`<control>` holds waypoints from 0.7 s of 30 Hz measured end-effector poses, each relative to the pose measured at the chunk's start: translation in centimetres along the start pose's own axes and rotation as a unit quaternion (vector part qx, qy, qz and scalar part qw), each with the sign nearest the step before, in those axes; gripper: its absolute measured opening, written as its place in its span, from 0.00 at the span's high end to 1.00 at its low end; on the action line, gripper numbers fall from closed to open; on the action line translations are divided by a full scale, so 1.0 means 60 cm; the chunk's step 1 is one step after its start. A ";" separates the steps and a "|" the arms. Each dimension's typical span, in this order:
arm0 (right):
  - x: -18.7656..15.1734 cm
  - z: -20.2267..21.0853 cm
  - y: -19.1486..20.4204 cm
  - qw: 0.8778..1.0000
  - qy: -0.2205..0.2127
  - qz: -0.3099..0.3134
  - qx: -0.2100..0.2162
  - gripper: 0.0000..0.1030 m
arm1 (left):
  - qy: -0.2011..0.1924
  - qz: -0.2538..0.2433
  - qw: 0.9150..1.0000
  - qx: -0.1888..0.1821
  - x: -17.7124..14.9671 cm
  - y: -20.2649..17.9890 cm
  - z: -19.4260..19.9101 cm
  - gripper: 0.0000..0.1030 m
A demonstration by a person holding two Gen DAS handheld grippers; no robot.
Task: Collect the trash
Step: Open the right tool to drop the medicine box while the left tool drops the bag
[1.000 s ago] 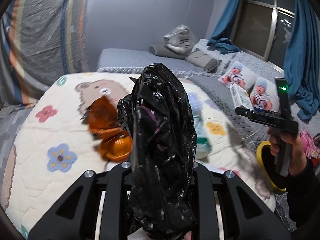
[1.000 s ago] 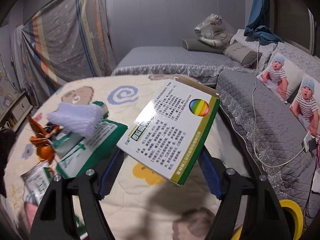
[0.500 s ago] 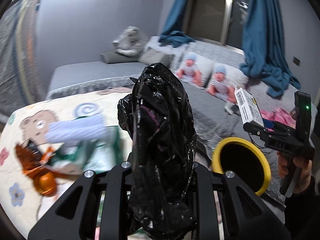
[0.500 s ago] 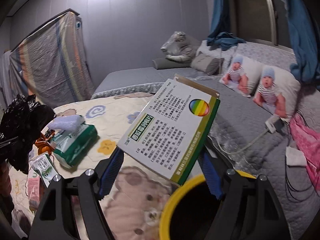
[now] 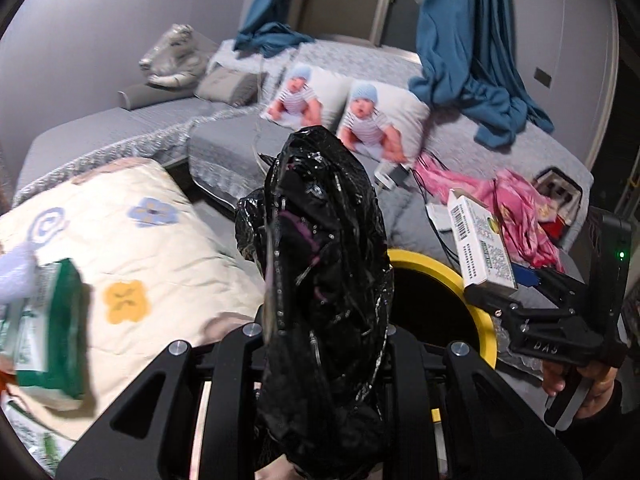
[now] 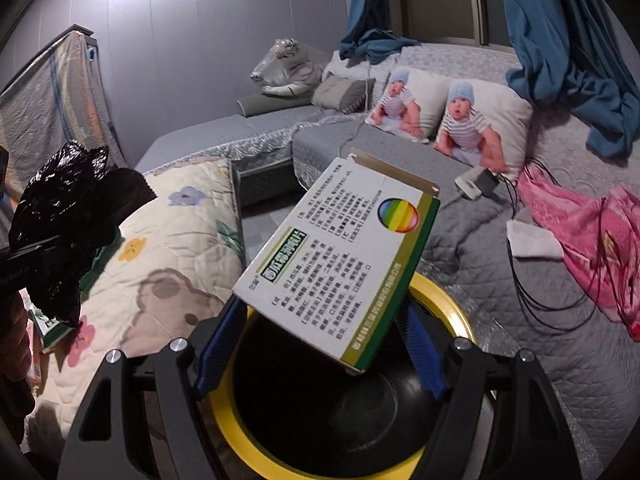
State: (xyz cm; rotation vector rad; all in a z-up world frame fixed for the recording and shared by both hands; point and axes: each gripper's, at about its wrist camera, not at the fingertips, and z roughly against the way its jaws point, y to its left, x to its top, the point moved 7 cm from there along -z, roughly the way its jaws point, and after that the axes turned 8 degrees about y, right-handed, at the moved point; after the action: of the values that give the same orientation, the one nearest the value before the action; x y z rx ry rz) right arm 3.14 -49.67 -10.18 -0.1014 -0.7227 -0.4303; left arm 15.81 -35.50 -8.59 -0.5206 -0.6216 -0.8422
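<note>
My left gripper is shut on a crumpled black plastic bag, which hides its fingertips. My right gripper is shut on a white and green medicine box, tilted, pinched between blue pads. A black bin with a yellow rim stands directly below the box. In the left wrist view the bin lies just right of the bag, with the right gripper and box over its far side. The bag hangs left of the bin, over the quilt.
A cartoon quilt carries a green packet and other wrappers at the left. Grey beds hold baby-print pillows, pink cloth, cables and a charger. Blue curtains hang behind.
Both grippers swung right from over the quilt to the yellow-rimmed bin, still holding bag and box. The orange wrapper has left the left wrist view; the bin now sits under the box.
</note>
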 end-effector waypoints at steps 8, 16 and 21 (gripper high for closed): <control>-0.056 -0.054 -0.029 0.998 0.055 -0.018 0.001 0.29 | 0.059 -0.018 0.998 -0.009 -0.023 -0.055 -0.105 0.81; -0.075 -0.081 -0.054 0.997 0.073 -0.034 -0.005 0.29 | 0.083 -0.034 0.996 -0.017 -0.021 -0.107 -0.165 0.79; -0.077 -0.082 -0.076 0.997 0.068 -0.040 -0.023 0.26 | 0.073 -0.013 0.997 -0.008 -0.004 -0.108 -0.176 0.44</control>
State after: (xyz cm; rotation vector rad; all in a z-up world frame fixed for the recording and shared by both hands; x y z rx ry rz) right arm 1.20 -53.41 -17.15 -0.0861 -0.5846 -0.5262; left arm 13.57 -45.79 -15.08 -0.4628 -0.4893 -0.9011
